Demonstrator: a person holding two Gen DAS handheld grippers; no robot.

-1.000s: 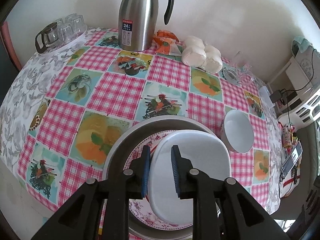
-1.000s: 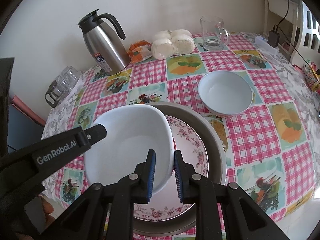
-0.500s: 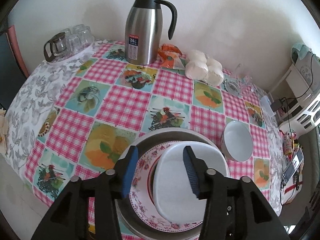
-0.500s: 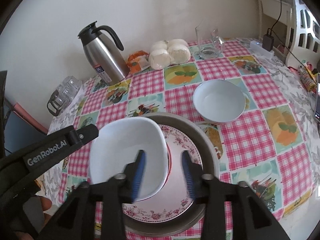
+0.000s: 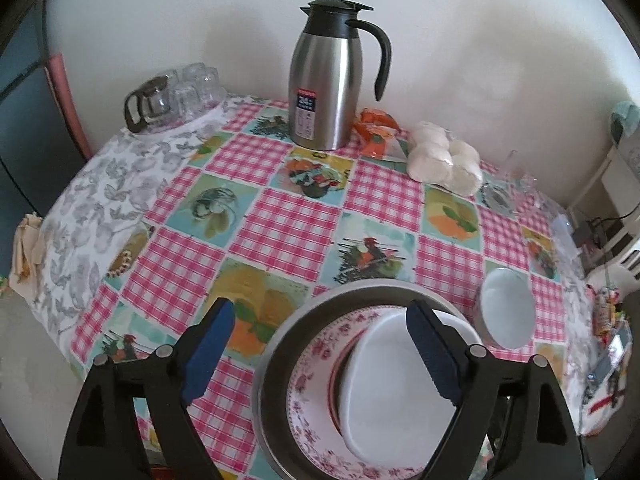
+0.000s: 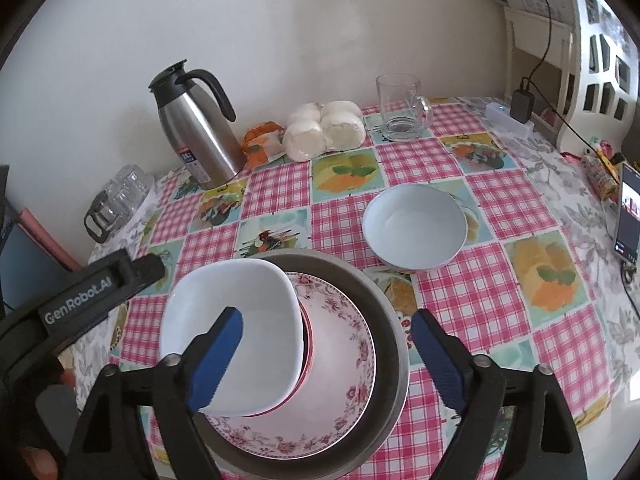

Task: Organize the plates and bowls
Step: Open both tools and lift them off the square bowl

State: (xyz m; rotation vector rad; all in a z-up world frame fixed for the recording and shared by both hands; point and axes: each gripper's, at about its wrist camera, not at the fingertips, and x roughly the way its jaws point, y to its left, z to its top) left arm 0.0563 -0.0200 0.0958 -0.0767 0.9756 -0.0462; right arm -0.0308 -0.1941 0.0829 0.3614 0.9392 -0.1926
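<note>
Right wrist view: the right gripper (image 6: 326, 354) has its fingers wide apart and holds nothing, above the square white bowl (image 6: 236, 332) that sits on the flowered plate (image 6: 344, 396) inside the metal tray (image 6: 390, 320). The left gripper (image 5: 320, 350) is also wide open and empty. The round bowl (image 6: 414, 226) stands near on the checked bench (image 6: 492, 296), with free cloth around it. A thermos (image 6: 198, 124) stands by the wall.
</note>
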